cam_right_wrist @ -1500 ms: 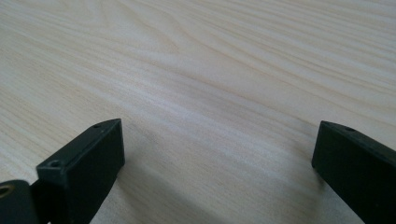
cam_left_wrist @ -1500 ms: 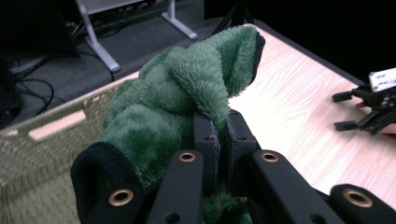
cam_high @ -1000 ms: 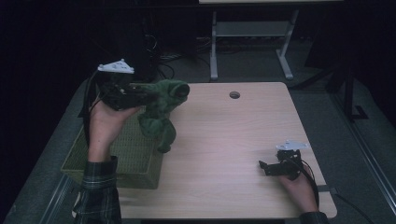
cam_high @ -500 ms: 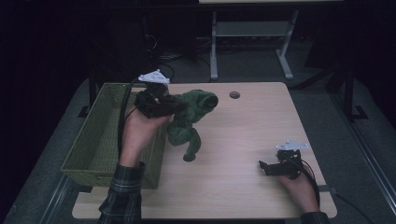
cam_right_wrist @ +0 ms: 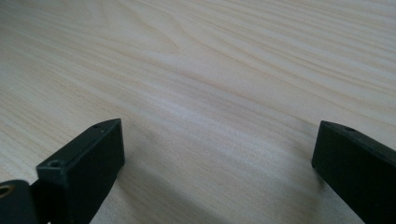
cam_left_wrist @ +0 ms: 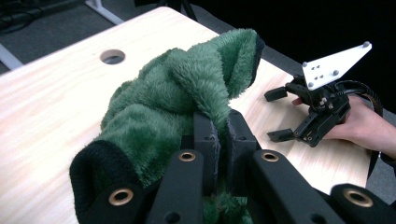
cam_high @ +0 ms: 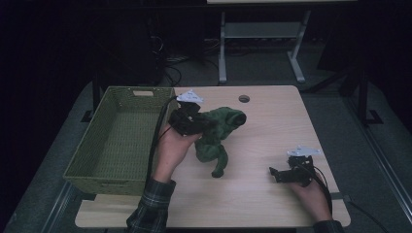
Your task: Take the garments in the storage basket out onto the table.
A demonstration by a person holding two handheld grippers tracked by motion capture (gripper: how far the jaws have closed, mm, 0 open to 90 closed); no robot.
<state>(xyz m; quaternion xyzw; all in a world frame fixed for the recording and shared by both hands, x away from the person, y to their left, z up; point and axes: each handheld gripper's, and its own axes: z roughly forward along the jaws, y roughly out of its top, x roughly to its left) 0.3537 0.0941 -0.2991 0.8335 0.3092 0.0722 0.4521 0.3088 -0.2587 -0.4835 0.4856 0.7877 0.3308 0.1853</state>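
At the centre of the frame, my left hand-held gripper [cam_high: 197, 121] is clamped on the green fleece garment [cam_high: 216, 133], which dangles over the counter [cam_high: 272, 131]. I should lower it gently, letting the trailing end settle flat first. My right hand-held gripper [cam_high: 284, 174] rests at lower right, jaws apart.

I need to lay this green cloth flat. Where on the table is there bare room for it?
Bare wood lies between the green cloth and the right gripper, and along the table far edge right of the cable hole. It is crowded by the basket and left gripper.
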